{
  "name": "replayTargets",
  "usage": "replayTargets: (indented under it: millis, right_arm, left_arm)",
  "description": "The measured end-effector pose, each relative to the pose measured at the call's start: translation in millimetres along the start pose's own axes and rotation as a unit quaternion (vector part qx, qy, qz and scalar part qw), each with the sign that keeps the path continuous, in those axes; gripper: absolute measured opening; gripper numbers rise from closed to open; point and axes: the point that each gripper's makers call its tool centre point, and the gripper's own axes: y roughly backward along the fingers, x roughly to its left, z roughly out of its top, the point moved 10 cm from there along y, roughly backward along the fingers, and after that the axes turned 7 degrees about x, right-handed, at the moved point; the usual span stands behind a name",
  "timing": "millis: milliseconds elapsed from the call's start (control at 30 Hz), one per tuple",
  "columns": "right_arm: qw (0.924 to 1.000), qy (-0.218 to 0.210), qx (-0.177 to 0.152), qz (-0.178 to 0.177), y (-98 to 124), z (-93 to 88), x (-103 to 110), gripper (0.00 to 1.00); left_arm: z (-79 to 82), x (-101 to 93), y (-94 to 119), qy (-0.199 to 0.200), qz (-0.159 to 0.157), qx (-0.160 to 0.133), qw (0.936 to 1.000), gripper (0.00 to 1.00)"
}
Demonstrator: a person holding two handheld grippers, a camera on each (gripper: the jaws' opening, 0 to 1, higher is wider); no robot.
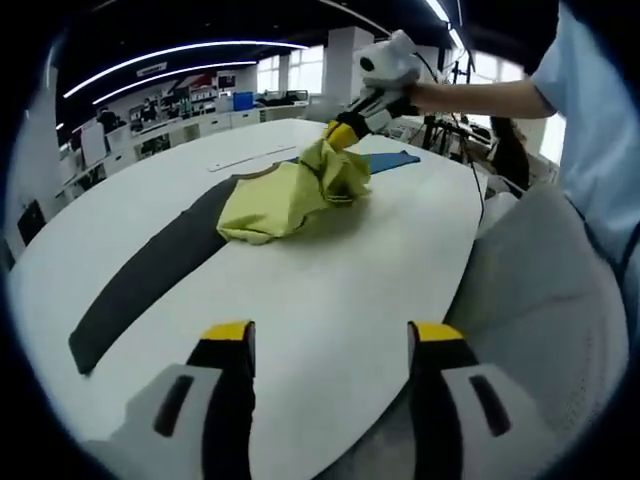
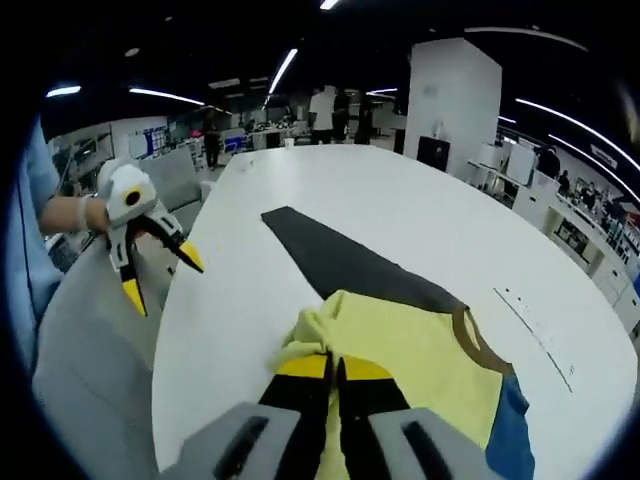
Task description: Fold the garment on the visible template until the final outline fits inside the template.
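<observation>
A yellow garment (image 1: 290, 195) with a brown collar (image 2: 470, 340) and a blue part (image 1: 395, 160) lies bunched on the white table, partly over a long dark template (image 1: 150, 275). My right gripper (image 1: 345, 130) lifts one fold of the garment at its far side. In the right gripper view its jaws are shut (image 2: 333, 370) on the yellow garment (image 2: 420, 350), with the dark template (image 2: 340, 260) running away behind it. My left gripper (image 1: 332, 340) is open and holds nothing, at the table's near edge. The right gripper view shows the left gripper (image 2: 155, 265) beyond the table's left edge, apart from the cloth.
The white oval table (image 1: 330, 270) has bare surface around the garment. A thin pale strip (image 2: 535, 330) lies past the collar. Grey fabric (image 1: 540, 300) and a person's light blue sleeve (image 1: 600, 130) border the table's edge. A white pillar (image 2: 450, 100) and desks stand behind.
</observation>
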Motion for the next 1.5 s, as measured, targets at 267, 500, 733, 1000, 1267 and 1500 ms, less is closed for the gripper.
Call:
replayTargets:
  millis: [267,500,733,1000,1267,1500]
  right_arm:
    - [0.9993,-0.012,0.013,-0.033,-13.3,5.4,-49.2,0.00]
    - [0.9978,-0.019,0.032,-0.055,-27.5,1.9,-79.0,0.00]
    - [0.9954,-0.043,0.055,-0.066,-48.5,-11.7,-96.9,0.00]
    - [0.9943,-0.052,0.067,-0.064,-64.1,-20.6,-102.9,0.00]
    - [0.9925,-0.059,0.089,-0.060,-75.7,-32.7,-108.8,0.00]
    - [0.9915,-0.058,0.101,-0.057,-79.0,-36.4,-108.5,0.00]
  left_arm:
    - [-3.1,3.1,-1.0,0.009,0.001,0.004,0.9999,0.57]
    - [-5.2,3.4,-3.1,0.011,-0.001,0.013,0.9998,0.56]
    - [-6.3,4.0,-3.5,0.018,-0.001,0.015,0.9997,0.55]
    - [-6.8,2.7,-4.2,0.022,-0.003,0.017,0.9996,0.55]
    - [-8.4,4.7,-3.8,0.027,-0.002,0.017,0.9995,0.55]
    - [-9.7,6.3,-4.1,0.029,-0.003,0.021,0.9994,0.55]
